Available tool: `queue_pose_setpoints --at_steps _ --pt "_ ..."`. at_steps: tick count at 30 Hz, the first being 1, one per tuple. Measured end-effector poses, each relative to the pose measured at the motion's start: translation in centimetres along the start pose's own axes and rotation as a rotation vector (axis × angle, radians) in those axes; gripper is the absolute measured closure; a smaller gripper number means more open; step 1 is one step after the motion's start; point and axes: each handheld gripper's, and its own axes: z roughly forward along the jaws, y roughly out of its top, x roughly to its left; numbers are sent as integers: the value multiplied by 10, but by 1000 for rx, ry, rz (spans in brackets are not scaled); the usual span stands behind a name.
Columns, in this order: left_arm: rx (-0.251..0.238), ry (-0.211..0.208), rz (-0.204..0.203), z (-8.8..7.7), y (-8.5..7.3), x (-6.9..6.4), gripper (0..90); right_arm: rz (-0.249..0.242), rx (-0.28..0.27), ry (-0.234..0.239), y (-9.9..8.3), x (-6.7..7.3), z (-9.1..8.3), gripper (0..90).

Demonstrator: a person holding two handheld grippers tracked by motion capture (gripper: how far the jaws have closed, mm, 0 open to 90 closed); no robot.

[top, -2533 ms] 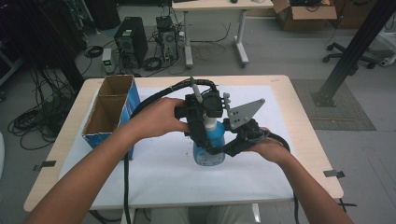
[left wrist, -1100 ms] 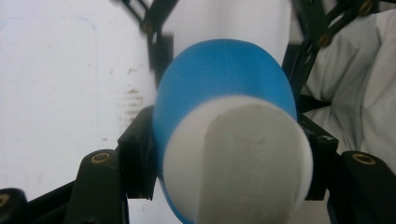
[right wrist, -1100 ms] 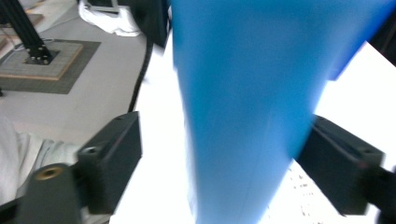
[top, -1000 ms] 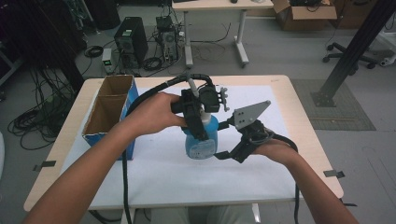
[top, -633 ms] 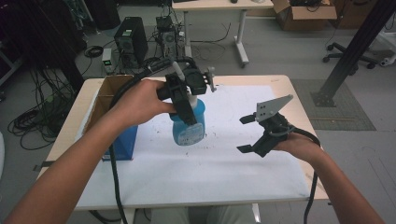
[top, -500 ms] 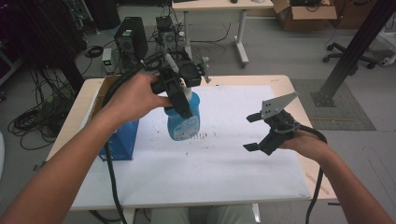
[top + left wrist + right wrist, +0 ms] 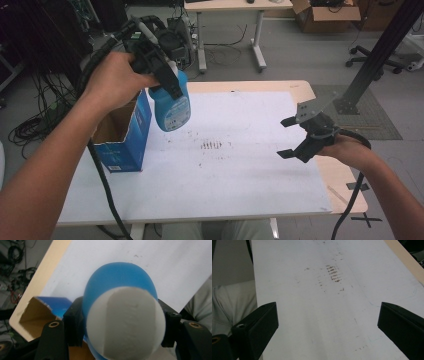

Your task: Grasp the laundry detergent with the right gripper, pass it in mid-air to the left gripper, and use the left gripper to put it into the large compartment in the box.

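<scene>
A blue bottle (image 7: 173,109) with a white cap (image 7: 125,322) hangs in the air above the table's left part, beside the open blue cardboard box (image 7: 122,142). My left gripper (image 7: 169,82) is shut on its neck, and in the left gripper view the jaws press on both sides of the bottle (image 7: 120,277). My right gripper (image 7: 283,138) hovers over the right side of the white sheet (image 7: 240,170). It is open with nothing between its jaws, which have just been opening wider. Under the right gripper (image 7: 327,325) lies bare sheet (image 7: 294,302) with brown smudges (image 7: 332,272).
The box's open top (image 7: 35,317) lies just below and left of the bottle. Brown smudges (image 7: 214,145) mark the sheet's middle. Beyond the table are a desk (image 7: 230,30), floor cables (image 7: 30,125), a black slanted post (image 7: 380,55) and an office chair (image 7: 372,52).
The left gripper has lifted the bottle off the sheet and carried it up and left, next to the box. The right gripper has come away from the bottle and moved right.
</scene>
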Motion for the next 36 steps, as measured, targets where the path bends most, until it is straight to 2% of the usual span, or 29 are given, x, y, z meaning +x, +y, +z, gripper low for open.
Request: queue_pose_setpoints --at_steps 1,2,3,4,5,6,7,8,9,10,12,13,14,19,20,21,22,23,24,25,26,27,30,32,33,36 --pt "1 16 -37 -5 -3 7 378 -1 1 -4 0 -1 -4 32" --pt "1 16 -37 -5 -3 7 378 -1 4 -6 -1 -1 -5 32" --pt "4 34 -79 -10 -7 16 378 -3 9 -9 -1 -2 -7 32" --pt "4 34 -79 -10 -7 16 378 0 13 -11 -1 -2 -9 32" --pt "5 46 -127 -14 -11 24 378 3 16 -13 -2 -3 -10 32" --pt "5 46 -127 -14 -11 24 378 3 16 -13 -2 -3 -10 32" --pt "-2 56 -185 -17 -16 32 379 4 18 -19 -3 -4 -13 32" --pt "-2 56 -185 -17 -16 32 379 6 20 -22 -4 -4 -14 32" --pt "-6 66 -242 -20 -21 41 379 6 20 -25 -4 -4 -16 32" --pt "-6 66 -242 -20 -21 41 378 6 20 -25 -4 -4 -16 32" --pt "-11 78 -299 -23 -26 49 378 5 23 -29 -5 -5 -18 32" --pt "-3 94 -346 -25 -32 56 378 10 29 -30 -6 -6 -19 32" --pt "-3 94 -346 -25 -32 56 378 10 29 -30 -6 -6 -19 32" --pt "16 131 -443 -29 -43 70 378 15 58 -31 -10 -9 -19 32" --pt "16 134 -459 -29 -45 72 378 16 58 -31 -10 -9 -18 32" --pt "23 137 -492 -29 -50 77 378 17 59 -32 -11 -9 -19 32" --pt "23 137 -492 -29 -50 77 378 16 59 -32 -11 -9 -19 32" --pt "25 139 -527 -28 -55 81 378 14 59 -32 -11 -9 -19 32" --pt "25 139 -527 -28 -55 81 378 14 59 -32 -11 -9 -19 32" --pt "29 142 -544 -28 -57 82 378 10 58 -32 -10 -9 -19 32" --pt "31 146 -580 -27 -62 86 378 6 63 -34 -10 -9 -19 33" --pt "33 148 -596 -27 -64 88 379 3 65 -33 -10 -8 -19 33" --pt "34 152 -611 -25 -68 91 378 4 68 -23 -11 -8 -19 38" --pt "35 158 -632 -24 -72 94 378 1 67 -21 -11 -8 -19 38" --pt "36 164 -659 -20 -76 97 378 2 66 -21 -12 -9 -19 38" --pt "37 170 -681 -16 -80 99 378 4 66 -21 -12 -9 -19 38"
